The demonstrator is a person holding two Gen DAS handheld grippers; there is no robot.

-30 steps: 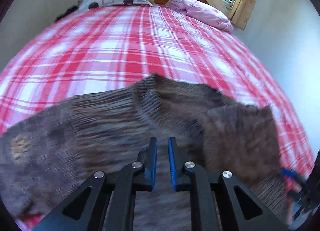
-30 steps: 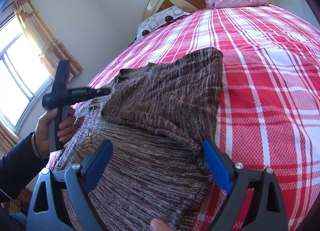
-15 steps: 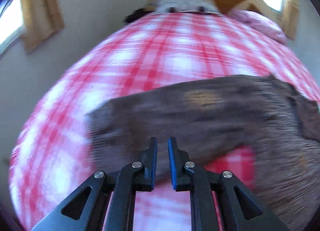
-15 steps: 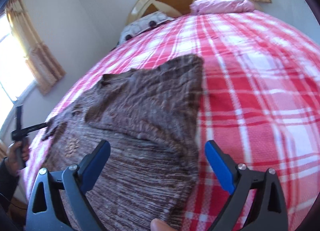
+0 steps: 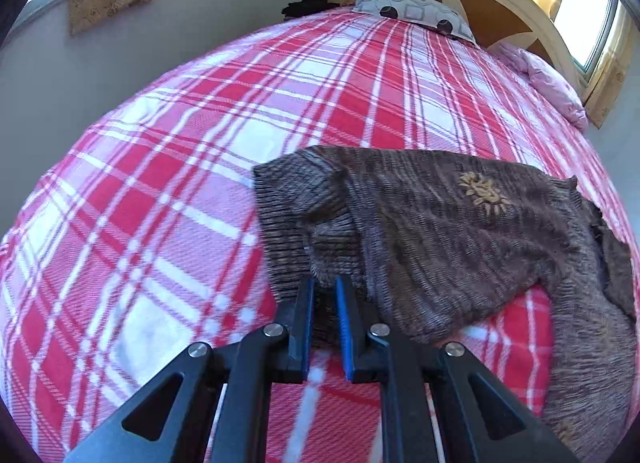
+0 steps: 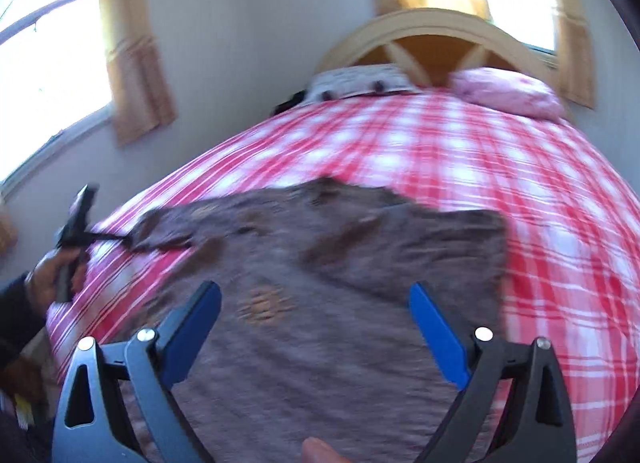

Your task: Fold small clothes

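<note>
Bedroom, red-and-white plaid bed (image 5: 168, 223), curtained windows, arched headboard. Your left gripper (image 5: 324, 283) has swung out toward the bed's side edge, jaws nearly closed on the ribbed sleeve cuff of the brown knit sweater (image 5: 460, 231); a second ago it sat over the sweater's body. The sleeve now lies drawn out sideways, so it is probably being spread before a fold. Your right gripper (image 6: 316, 327) has lifted, jaws wide and empty above the sweater. No readable writing; only a gold embroidered motif (image 5: 482, 193).
</note>
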